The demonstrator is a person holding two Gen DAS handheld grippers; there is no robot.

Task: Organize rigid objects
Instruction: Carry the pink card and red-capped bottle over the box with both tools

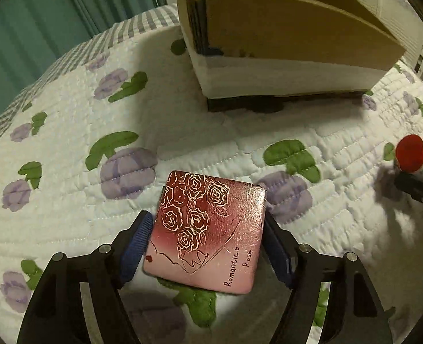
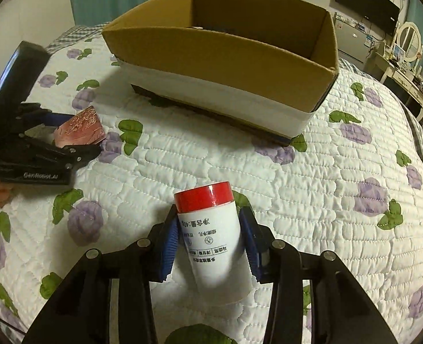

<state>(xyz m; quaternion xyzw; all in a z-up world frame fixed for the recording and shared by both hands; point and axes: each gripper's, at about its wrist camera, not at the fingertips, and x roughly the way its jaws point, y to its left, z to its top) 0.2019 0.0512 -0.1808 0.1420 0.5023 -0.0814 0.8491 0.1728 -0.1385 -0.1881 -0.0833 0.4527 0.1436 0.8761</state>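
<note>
A pink square tin with a rose drawing and the words "Romantic Rose" lies on the quilt. My left gripper is open around it, one blue pad at each side edge; the left pad is close against the edge and a thin gap shows at the right one. The right wrist view shows the tin tilted between those fingers. My right gripper is shut on a white bottle with a red cap, both pads pressing its sides. The bottle also shows at the right edge of the left wrist view.
An open cardboard box with a white lower band stands on the bed beyond both grippers, seen too in the left wrist view. The white quilt has purple flowers and green leaves. Teal curtains, a dresser and a wall screen stand behind.
</note>
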